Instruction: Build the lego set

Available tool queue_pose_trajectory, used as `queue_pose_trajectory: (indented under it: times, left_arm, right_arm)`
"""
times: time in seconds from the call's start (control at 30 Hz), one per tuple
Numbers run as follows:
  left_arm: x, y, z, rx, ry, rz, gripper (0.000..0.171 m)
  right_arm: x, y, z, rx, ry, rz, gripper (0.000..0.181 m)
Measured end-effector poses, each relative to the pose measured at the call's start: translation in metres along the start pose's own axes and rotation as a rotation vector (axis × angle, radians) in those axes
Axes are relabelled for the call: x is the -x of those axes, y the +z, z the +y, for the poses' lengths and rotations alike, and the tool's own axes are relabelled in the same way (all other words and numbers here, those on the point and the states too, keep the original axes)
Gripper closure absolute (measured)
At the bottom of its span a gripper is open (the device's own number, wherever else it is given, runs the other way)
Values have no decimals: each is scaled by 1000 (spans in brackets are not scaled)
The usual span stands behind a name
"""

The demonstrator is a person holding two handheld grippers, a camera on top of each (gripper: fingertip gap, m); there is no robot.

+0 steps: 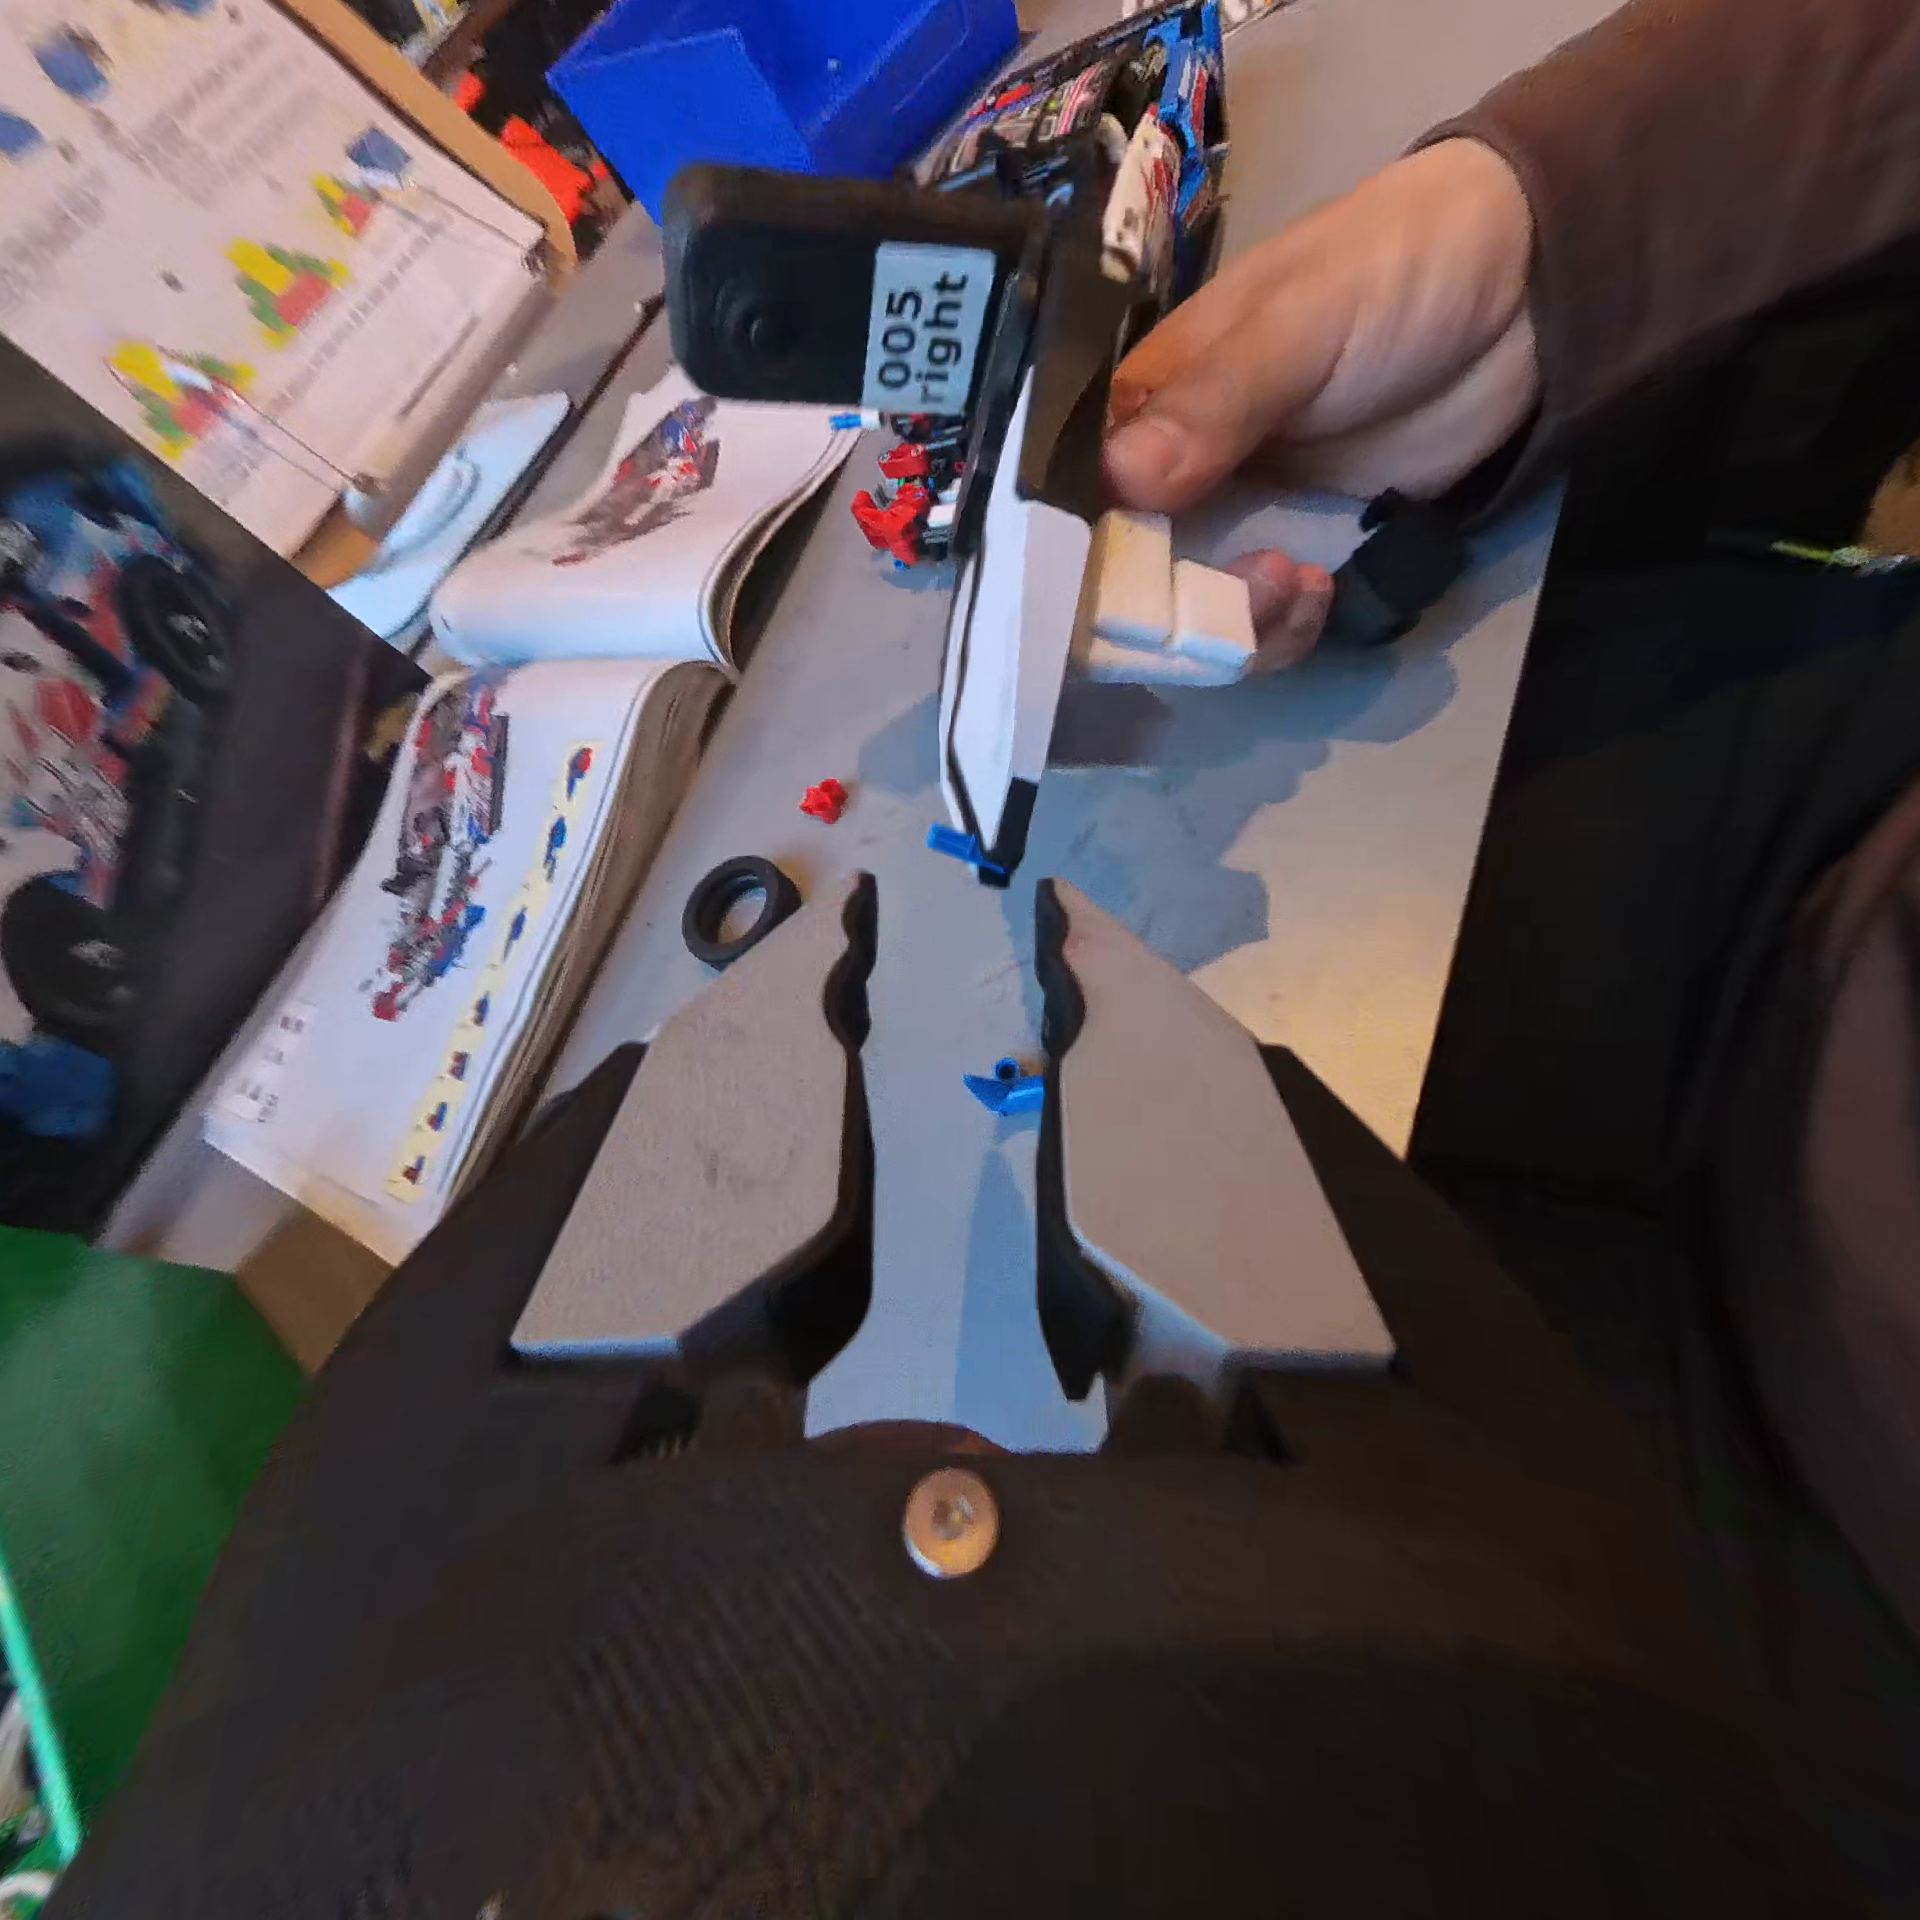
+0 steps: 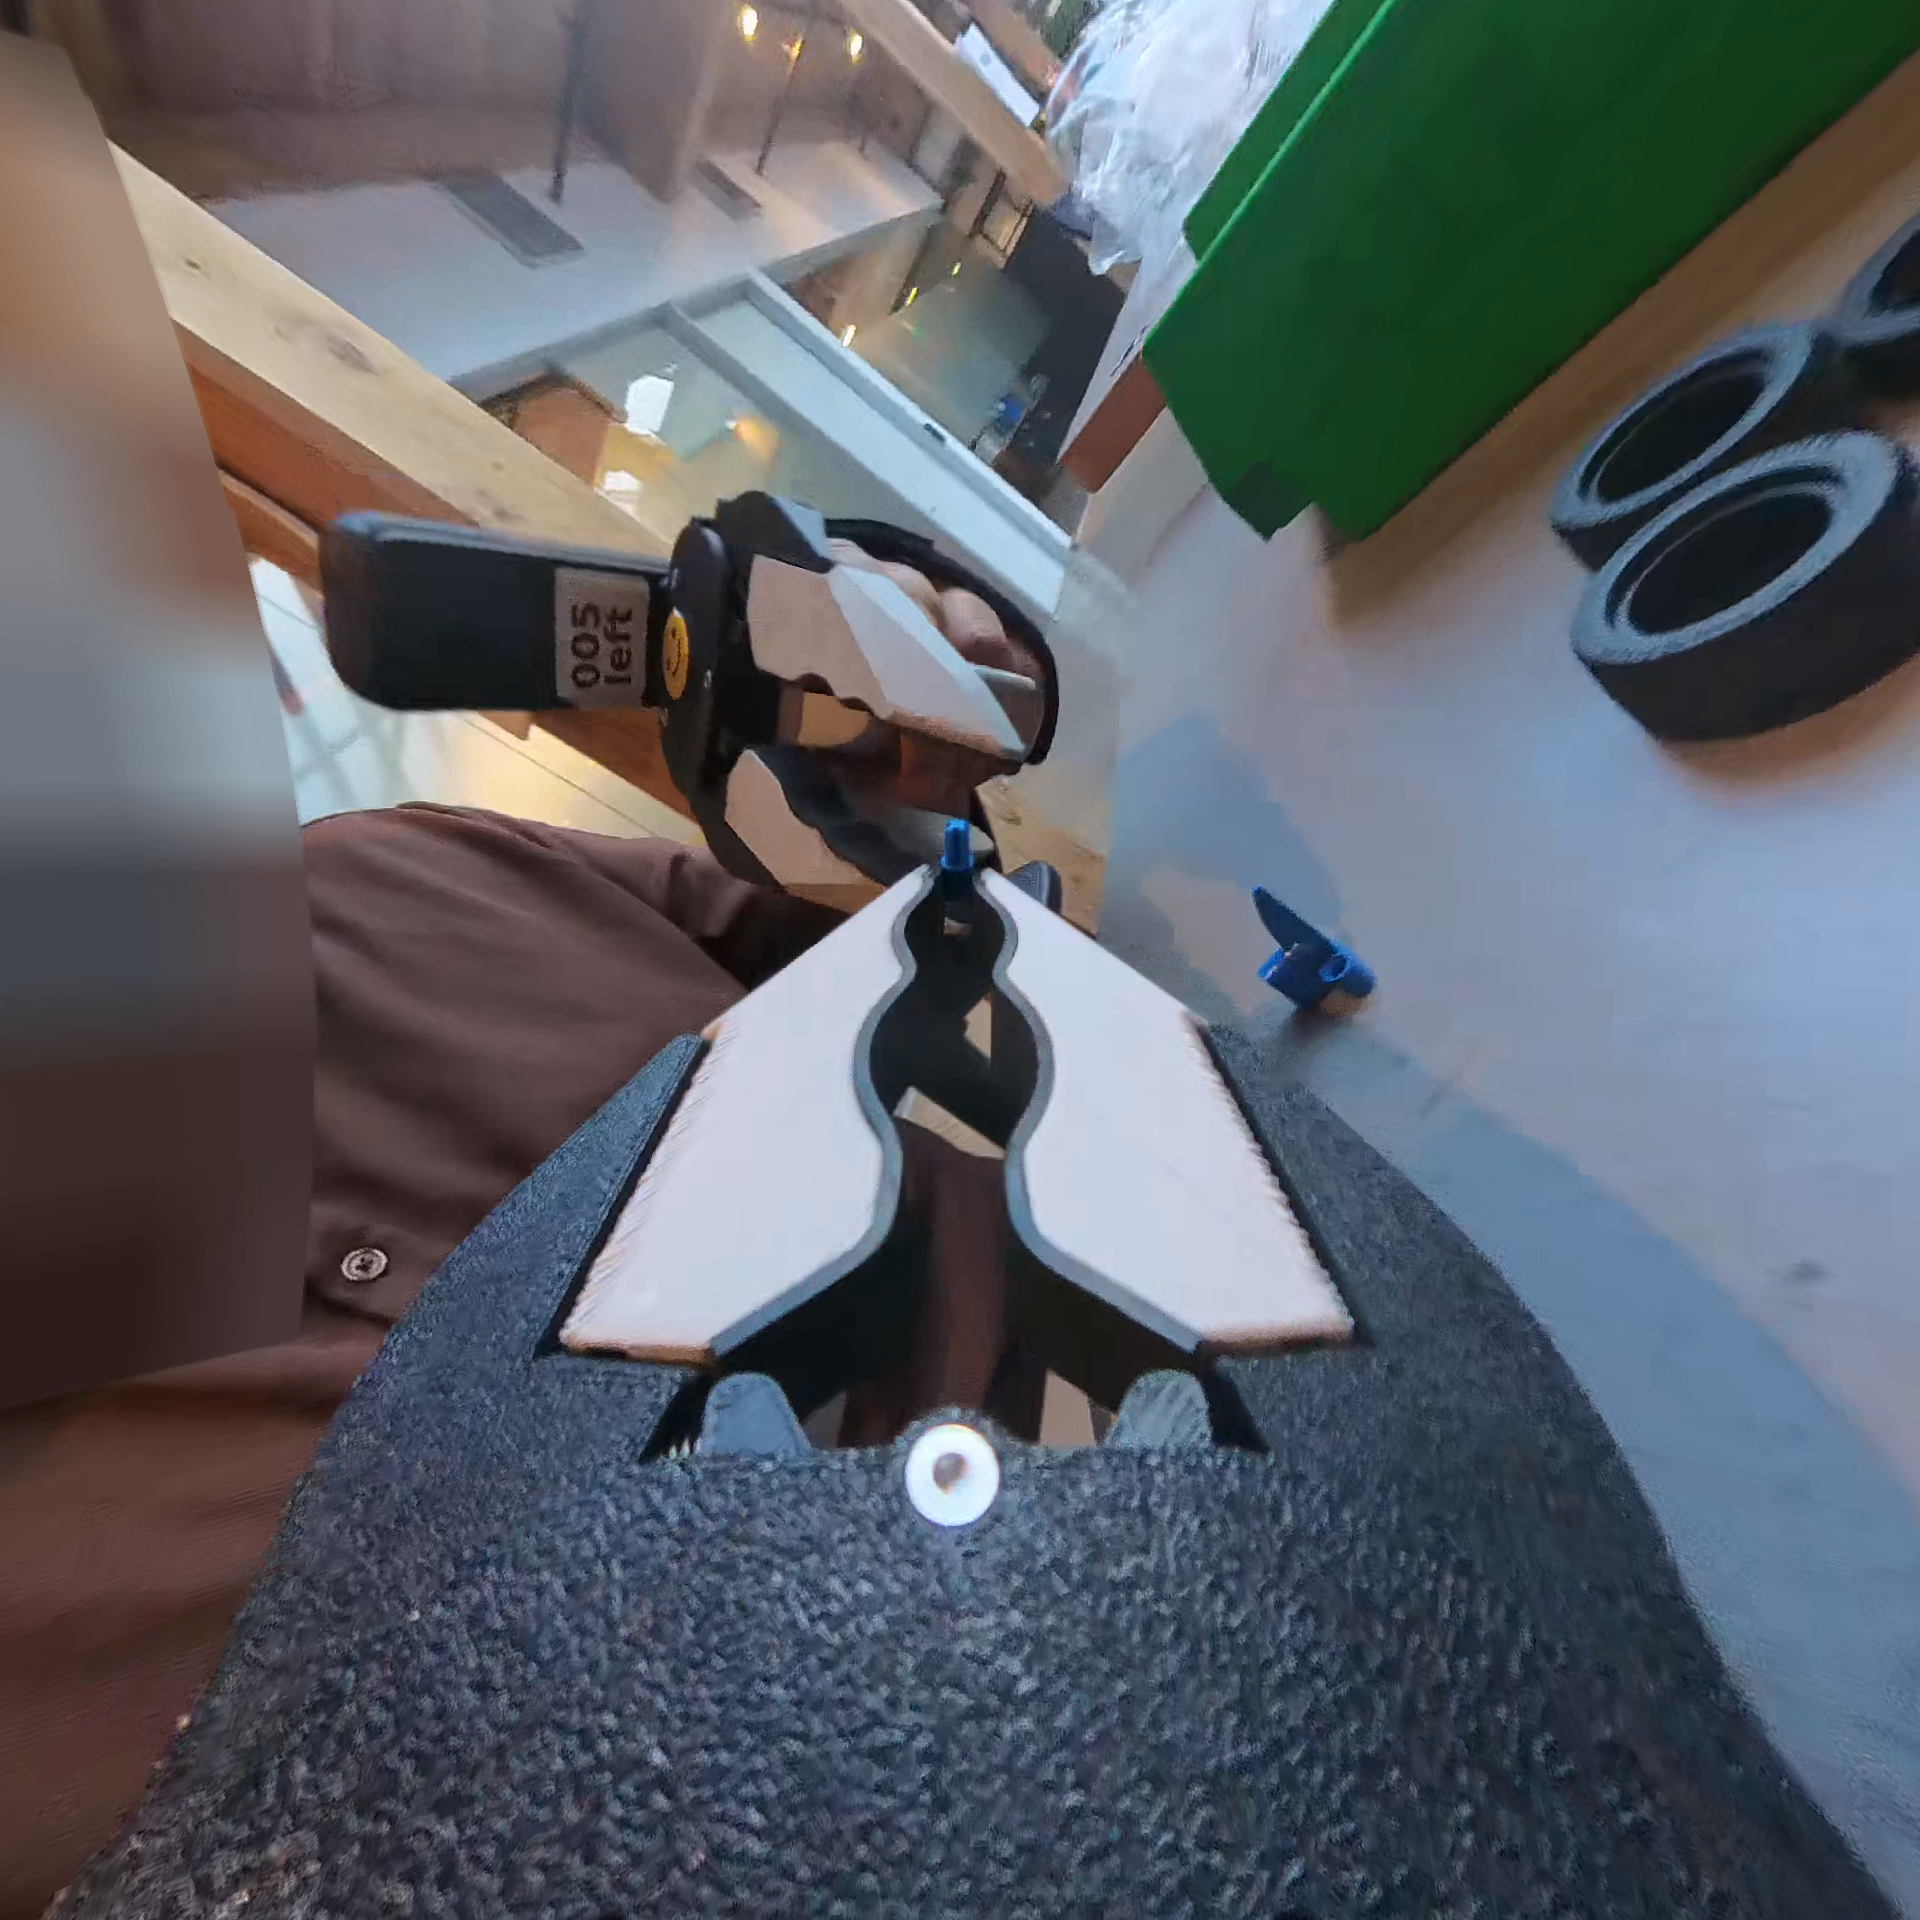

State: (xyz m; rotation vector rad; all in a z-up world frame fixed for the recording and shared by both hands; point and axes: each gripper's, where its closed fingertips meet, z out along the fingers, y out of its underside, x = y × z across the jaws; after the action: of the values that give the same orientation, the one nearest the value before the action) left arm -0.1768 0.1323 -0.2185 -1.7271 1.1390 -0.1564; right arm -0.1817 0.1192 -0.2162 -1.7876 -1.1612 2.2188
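Note:
My left gripper (image 1: 954,894) is open and empty, held low over the grey table (image 1: 1299,831). My right gripper (image 2: 954,883) is shut on a small blue pin (image 2: 953,847); in the left wrist view it hangs tip-down just beyond my left fingertips, with the pin (image 1: 961,844) sticking out sideways. A second blue piece (image 1: 1003,1091) lies on the table by my left gripper's right finger; it also shows in the right wrist view (image 2: 1309,961). A small red piece (image 1: 824,800) and a black tyre (image 1: 740,909) lie ahead. A partly built red model (image 1: 904,499) stands farther back.
Open instruction booklets (image 1: 499,935) lie to the left, beside a boxed set (image 1: 125,727). A blue bin (image 1: 790,83) stands at the back. A green box (image 2: 1507,239) and black tyres (image 2: 1745,603) sit on the table in the right wrist view. A person's brown sleeve (image 1: 1714,312) is at right. Only a small space, under 4 cm, lies between the two pairs of fingers. Left tips and right tips are each some 15 cm from the small red piece (image 1: 824,800).

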Motion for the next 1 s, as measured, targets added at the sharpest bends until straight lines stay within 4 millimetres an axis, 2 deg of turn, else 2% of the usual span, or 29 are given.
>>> queue_pose_trajectory:
  times: [0.1,0.27,0.5,0.87,1.0]
  left_arm:
    - [-8,0,-3,-17,27,25,143]
    - [-8,-1,0,-20,28,34,149]
    - [-19,-4,1,-35,129,59,153]
    - [-26,0,10,-7,133,101,157]
    - [-27,1,9,-5,124,109,158]
  right_arm:
    - [0,3,3,9,35,-22,177]
    - [5,6,8,35,68,-70,179]
    - [4,10,16,74,103,-91,177]
    - [-4,5,15,117,-2,10,171]
    - [-6,4,16,118,-1,24,175]
